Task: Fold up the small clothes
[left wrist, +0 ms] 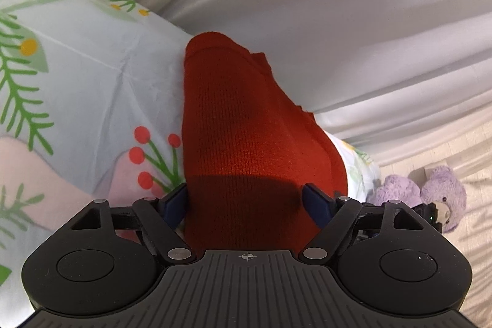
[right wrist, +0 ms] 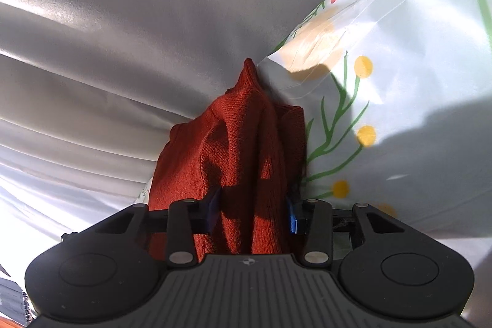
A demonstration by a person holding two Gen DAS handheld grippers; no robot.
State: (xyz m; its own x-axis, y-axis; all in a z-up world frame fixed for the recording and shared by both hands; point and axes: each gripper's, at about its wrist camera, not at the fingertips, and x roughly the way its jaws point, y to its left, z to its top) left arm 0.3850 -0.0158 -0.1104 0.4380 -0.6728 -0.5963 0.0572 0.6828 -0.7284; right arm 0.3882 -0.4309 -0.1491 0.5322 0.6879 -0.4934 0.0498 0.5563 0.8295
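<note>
A rust-red knit garment [left wrist: 243,125] fills the middle of the left wrist view, lying on a floral tablecloth [left wrist: 92,82]. My left gripper [left wrist: 246,202] has its blue-padded fingers [left wrist: 316,205] spread wide on either side of the garment's near end. In the right wrist view the same red garment [right wrist: 240,149] is bunched into folds. My right gripper [right wrist: 253,211] has its blue pads [right wrist: 292,217] pressed against the bunched cloth from both sides.
The floral tablecloth [right wrist: 399,112] covers the work surface. A pale grey curtain [left wrist: 338,20] hangs behind the table's edge, also in the right wrist view [right wrist: 123,36]. A purple plush bear [left wrist: 430,192] lies on a cream surface at the right.
</note>
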